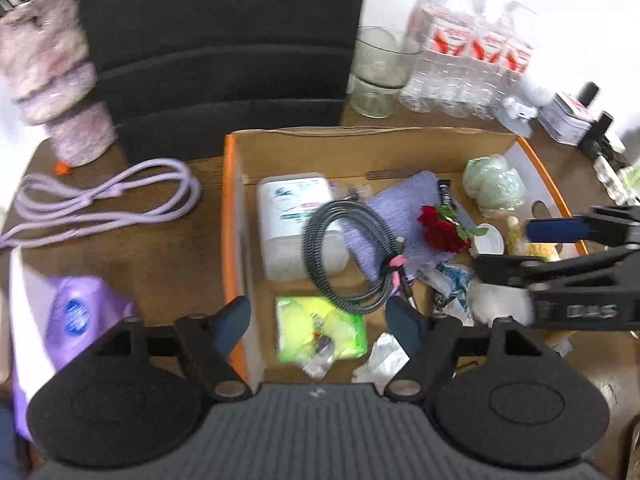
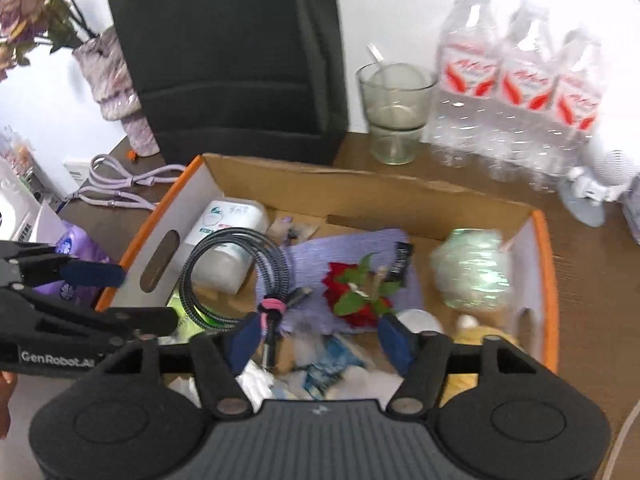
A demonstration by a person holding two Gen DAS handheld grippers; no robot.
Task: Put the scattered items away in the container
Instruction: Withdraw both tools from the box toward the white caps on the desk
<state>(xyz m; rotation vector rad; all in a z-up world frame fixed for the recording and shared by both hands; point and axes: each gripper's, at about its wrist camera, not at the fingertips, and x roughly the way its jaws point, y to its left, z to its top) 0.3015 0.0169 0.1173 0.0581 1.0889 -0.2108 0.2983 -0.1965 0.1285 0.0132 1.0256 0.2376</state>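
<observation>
An orange-edged cardboard box (image 1: 229,216) (image 2: 546,280) holds a white bottle (image 1: 288,216), a coiled black cable (image 1: 352,256) (image 2: 236,276), a purple cloth (image 2: 352,256), a red rose (image 1: 442,230) (image 2: 356,292), a green bundle (image 1: 494,184) (image 2: 472,268), a green packet (image 1: 320,332) and wrappers. My left gripper (image 1: 320,320) is open and empty over the box's near left edge. My right gripper (image 2: 320,336) is open and empty over the box's near side; it shows in the left wrist view (image 1: 532,248). On the table lie a lilac cord (image 1: 104,200) (image 2: 120,188) and a purple pack (image 1: 76,316) (image 2: 76,248).
A black chair (image 1: 224,52) stands behind the table. A glass cup (image 1: 380,72) (image 2: 396,112), a pack of water bottles (image 1: 472,52) (image 2: 516,92), a small white fan (image 2: 596,188) and small jars (image 1: 600,132) stand behind and right of the box. A vase (image 1: 60,80) stands far left.
</observation>
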